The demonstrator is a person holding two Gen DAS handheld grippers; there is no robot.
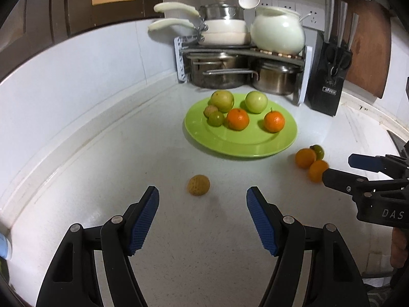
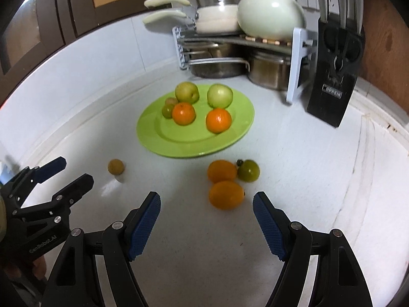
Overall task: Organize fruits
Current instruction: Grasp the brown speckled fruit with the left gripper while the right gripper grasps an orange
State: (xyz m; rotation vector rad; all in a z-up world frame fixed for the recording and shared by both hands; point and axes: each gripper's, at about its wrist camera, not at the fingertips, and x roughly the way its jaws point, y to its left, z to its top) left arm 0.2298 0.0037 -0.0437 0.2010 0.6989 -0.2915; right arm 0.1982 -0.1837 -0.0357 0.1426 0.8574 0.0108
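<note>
Nearest our lens: left gripper (image 1: 202, 220), jaws spread wide, nothing between pads, nothing touched. Small tan fruit (image 1: 199, 184) just ahead of it on white counter (image 1: 102, 153).

We count on green plate (image 1: 240, 145): 2 green apples, 2 oranges, 1 small green fruit, 1 small tan fruit. Six total.

Off plate, right side, we count 3 in touching cluster: 2 orange fruits (image 2: 222, 171), (image 2: 226, 195), 1 green tomato (image 2: 248, 170).

Right gripper (image 2: 207, 220): jaws equally wide, empty, nearer orange fruit just ahead of its tips.

Rear: pot rack (image 1: 240, 51), knife block (image 1: 329, 76).
</note>
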